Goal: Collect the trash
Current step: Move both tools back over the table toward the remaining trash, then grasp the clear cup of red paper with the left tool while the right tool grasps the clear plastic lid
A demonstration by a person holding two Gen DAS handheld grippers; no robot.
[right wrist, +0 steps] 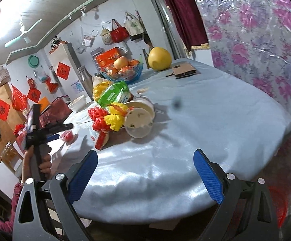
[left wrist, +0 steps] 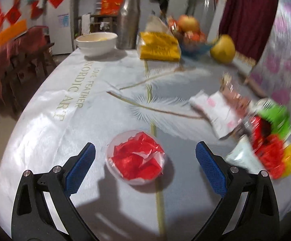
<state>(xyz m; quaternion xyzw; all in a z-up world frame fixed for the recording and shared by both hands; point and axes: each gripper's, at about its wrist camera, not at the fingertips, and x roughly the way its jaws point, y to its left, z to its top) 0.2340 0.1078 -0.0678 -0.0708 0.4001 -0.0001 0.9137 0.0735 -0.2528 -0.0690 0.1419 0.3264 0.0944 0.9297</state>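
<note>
Trash is sitting in two spots on the table (right wrist: pixel 215 108). One clear plastic cup (left wrist: pixel 136 157), stuffed with crumpled red wrappers (left wrist: pixel 138 160), is standing alone just ahead of the left gripper (left wrist: pixel 145 158), lined up between its blue pads but not touching either. That gripper is gaping wide and holding nothing. One heap of wrappers (right wrist: pixel 107 116) is lying further right: a green packet (right wrist: pixel 113 95), red and yellow crinkled pieces, and two round white tubs (right wrist: pixel 140 116) tipped on their sides, the nearer one (right wrist: pixel 138 123) showing food specks inside.

The right gripper (right wrist: pixel 145 172) is hanging over the near table edge, also spread wide and empty, well short of the heap. In its view a hand (right wrist: pixel 44 163) is gripping the handle of the other tool.

Further back are standing one white bowl (left wrist: pixel 96 42), one metal bottle (left wrist: pixel 130 19), one glass fruit bowl (right wrist: pixel 123 72) and one large yellow fruit (right wrist: pixel 159 59).

The left view is smearing badly on its right side, so the heap there is hard to read. The cup is showing only as a small red blob in the right view.
</note>
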